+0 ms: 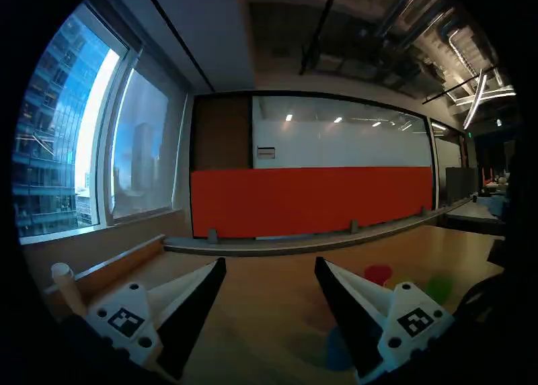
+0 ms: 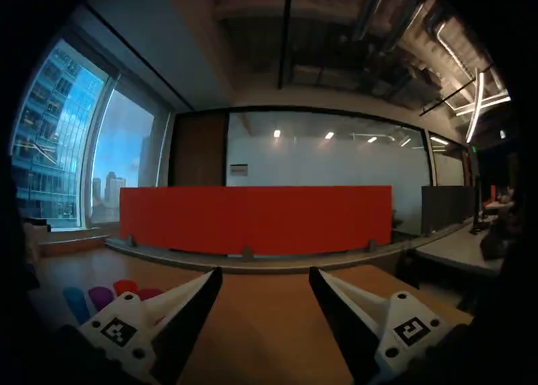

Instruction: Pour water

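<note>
Over the table [image 1: 269, 318], my left claw [image 1: 270, 261] and right claw [image 2: 265, 271] gaped, empty. Cups [image 2: 101, 296] nearby were blurred, axis unclear.

Surface: a wooden table [image 1: 269, 304] is carrying everything, its top running back to a grey ledge [image 1: 302, 245].
Far edge: a red divider panel [image 1: 309, 200] is standing along that ledge.
Left gripper view, right side: a red cup [image 1: 378, 274] and a green cup [image 1: 440, 288] are sitting near each other; a blue shape [image 1: 334, 350] is lying nearer, too blurred to name.
Right gripper view, left side: a blue cup [image 2: 76, 303], a purple cup [image 2: 101, 296] and a magenta cup [image 2: 149, 293] are standing in one close row.
</note>
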The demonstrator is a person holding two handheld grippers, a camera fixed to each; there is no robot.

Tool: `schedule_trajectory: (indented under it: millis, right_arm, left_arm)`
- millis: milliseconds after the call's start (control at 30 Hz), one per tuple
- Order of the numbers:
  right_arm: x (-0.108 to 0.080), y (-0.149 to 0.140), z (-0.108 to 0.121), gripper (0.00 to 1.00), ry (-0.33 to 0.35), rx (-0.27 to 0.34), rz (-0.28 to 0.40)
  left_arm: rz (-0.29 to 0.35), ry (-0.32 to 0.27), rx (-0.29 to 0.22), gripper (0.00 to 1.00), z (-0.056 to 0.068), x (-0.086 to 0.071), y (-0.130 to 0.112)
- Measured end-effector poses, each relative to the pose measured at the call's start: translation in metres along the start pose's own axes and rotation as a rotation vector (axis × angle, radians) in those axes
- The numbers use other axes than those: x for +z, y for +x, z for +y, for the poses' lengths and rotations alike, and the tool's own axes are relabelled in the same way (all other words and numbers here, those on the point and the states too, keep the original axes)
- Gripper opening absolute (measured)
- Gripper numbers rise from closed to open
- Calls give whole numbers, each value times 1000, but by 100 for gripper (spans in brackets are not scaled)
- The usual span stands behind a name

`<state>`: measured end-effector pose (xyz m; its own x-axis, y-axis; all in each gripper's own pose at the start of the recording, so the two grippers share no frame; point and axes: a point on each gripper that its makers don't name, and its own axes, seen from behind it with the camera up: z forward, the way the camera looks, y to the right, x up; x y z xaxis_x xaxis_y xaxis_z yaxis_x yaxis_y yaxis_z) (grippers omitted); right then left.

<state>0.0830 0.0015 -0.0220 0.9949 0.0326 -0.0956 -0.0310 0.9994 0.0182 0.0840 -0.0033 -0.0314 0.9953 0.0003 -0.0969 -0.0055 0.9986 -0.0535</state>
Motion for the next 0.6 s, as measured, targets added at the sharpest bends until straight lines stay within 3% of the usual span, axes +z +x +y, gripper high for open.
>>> schedule_trajectory:
  millis: [300,600]
  right_arm:
    - [1,-6,-4,100,1,3,-38]
    - [0,-8,-2,100,-6,-11,-68]
  left_arm:
    - [-10,33,6,98,2,7,-22]
    - [-13,70,27,98,-3,13,-45]
